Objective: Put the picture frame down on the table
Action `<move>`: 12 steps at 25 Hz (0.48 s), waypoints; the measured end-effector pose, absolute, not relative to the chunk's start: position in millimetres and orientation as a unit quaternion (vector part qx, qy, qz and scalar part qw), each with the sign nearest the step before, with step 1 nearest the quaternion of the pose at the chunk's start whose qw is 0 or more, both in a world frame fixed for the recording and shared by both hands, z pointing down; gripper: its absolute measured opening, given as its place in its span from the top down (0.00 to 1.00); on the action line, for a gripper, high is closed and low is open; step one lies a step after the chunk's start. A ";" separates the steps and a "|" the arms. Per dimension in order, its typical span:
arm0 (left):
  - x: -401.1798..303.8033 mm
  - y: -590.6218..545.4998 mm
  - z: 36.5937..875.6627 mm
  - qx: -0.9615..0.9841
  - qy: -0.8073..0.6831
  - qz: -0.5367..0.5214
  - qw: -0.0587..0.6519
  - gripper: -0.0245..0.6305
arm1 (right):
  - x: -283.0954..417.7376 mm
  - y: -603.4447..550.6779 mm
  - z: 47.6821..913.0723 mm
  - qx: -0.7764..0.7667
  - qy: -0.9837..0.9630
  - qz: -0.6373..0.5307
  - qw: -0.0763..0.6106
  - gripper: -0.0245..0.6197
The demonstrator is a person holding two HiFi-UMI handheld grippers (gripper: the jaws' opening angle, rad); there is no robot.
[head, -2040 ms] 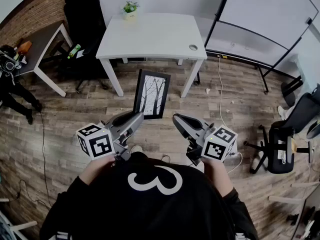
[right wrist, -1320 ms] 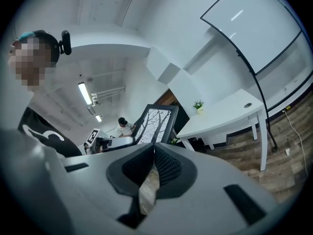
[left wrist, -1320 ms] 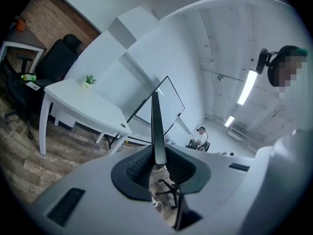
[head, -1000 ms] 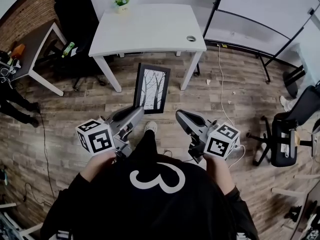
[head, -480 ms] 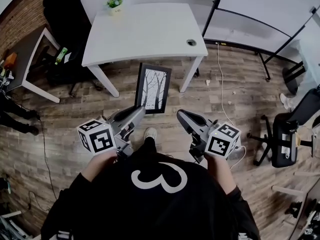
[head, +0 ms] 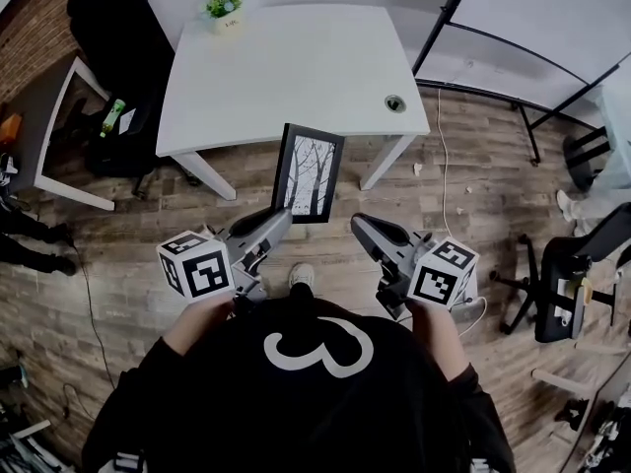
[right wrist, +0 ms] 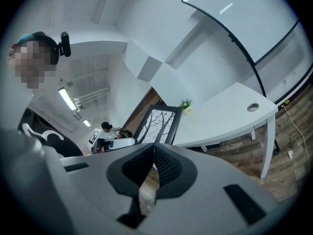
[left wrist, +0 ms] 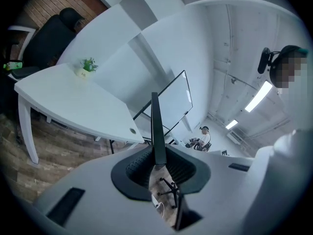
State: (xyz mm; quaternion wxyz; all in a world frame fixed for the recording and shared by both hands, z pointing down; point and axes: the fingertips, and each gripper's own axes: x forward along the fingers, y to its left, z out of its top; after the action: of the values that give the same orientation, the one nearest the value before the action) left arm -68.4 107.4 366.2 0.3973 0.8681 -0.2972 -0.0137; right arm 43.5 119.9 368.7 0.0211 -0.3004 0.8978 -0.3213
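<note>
Pinching the picture frame [head: 309, 172] in the left gripper [head: 283, 216], right gripper [head: 359, 224] jaws pressed together empty, the person needed to lower it flat onto the counter [head: 286, 67].

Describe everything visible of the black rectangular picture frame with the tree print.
The black rectangular picture frame has a slim moulding around a white print of bare black trees. It is upright in portrait pose, leaning slightly, before the near edge of the white table, not on it. The left gripper clamps its lower left edge; the right gripper is apart from it.
</note>
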 end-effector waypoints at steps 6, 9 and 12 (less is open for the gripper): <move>-68.5 93.5 375.9 0.875 -0.286 -0.016 0.391 0.84 | 39.2 104.6 379.0 -0.309 0.898 -0.313 0.025 0.93; -83.0 42.3 369.3 0.873 -0.282 -0.015 0.398 0.84 | 23.1 53.7 371.6 -0.309 0.897 -0.316 0.020 0.93; -97.1 16.4 364.7 0.872 -0.281 -0.017 0.401 0.84 | 10.4 31.9 366.0 -0.308 0.900 -0.309 0.010 0.93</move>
State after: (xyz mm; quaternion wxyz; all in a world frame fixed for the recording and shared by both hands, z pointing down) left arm -97.1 16.4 364.7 0.4005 0.8721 -0.2805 -0.0171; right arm 10.4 31.9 366.0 0.0101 -0.3079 0.8997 -0.3092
